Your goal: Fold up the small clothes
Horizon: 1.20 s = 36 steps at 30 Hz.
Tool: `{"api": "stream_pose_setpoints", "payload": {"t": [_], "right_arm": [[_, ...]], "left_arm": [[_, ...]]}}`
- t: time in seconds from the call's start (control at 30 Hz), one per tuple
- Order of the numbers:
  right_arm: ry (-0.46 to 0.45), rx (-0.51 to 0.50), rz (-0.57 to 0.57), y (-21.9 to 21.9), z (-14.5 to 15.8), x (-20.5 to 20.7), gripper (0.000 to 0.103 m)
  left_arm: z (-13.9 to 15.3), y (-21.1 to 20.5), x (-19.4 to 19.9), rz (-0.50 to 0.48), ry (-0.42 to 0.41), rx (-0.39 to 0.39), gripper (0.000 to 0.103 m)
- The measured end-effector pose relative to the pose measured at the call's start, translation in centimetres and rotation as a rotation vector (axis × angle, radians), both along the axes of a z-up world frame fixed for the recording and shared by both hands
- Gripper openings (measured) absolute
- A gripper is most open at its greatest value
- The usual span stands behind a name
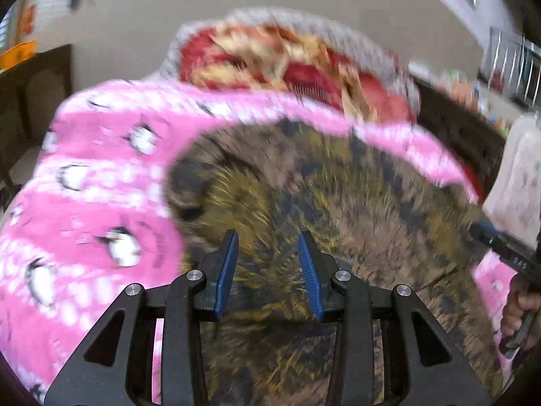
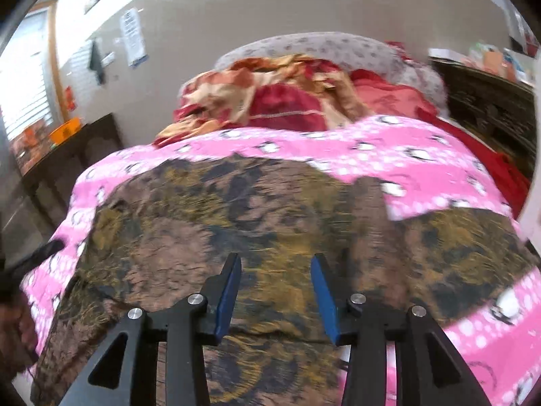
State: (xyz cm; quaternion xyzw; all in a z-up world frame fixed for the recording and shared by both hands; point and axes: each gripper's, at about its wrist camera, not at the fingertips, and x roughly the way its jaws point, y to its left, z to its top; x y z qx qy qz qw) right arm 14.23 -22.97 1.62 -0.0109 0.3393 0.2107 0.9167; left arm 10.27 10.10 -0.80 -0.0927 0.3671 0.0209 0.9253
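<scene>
A brown, olive and black patterned garment (image 1: pixel 338 203) lies spread on a pink penguin-print blanket (image 1: pixel 94 182); it also shows in the right wrist view (image 2: pixel 236 209) on the same blanket (image 2: pixel 422 155). My left gripper (image 1: pixel 268 237) is open and empty, hovering just above the garment's near part. My right gripper (image 2: pixel 277 258) is open and empty above the garment's near middle. The right gripper's body and the hand holding it show at the right edge of the left wrist view (image 1: pixel 507 253). Both views are motion-blurred.
A crumpled red and gold cloth (image 2: pixel 270 101) and a grey patterned pillow (image 2: pixel 338 47) lie at the bed's far end. A dark wooden cabinet (image 2: pixel 67 155) stands left of the bed; a dark carved cabinet (image 2: pixel 490 108) stands right.
</scene>
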Motion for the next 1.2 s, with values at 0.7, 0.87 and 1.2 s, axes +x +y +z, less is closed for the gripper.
{"api": "stream_pose_setpoints", "payload": {"t": [0.7, 0.87, 1.2], "right_arm": [[0.179, -0.126, -0.079, 3.7, -4.1, 8.4, 0.04], [0.171, -0.087, -0.097, 3.4, -6.6, 9.0, 0.045], [0.174, -0.106, -0.098, 3.6, -6.7, 9.3, 0.048]], "left_arm": [[-4.8, 4.5, 7.9, 0.148, 0.129, 0.019, 0.044], [-5.0, 5.1, 7.2, 0.148, 0.093, -0.011, 0.044], [-4.4, 5.6, 7.0, 0.113, 0.124, 0.025, 0.045]]}}
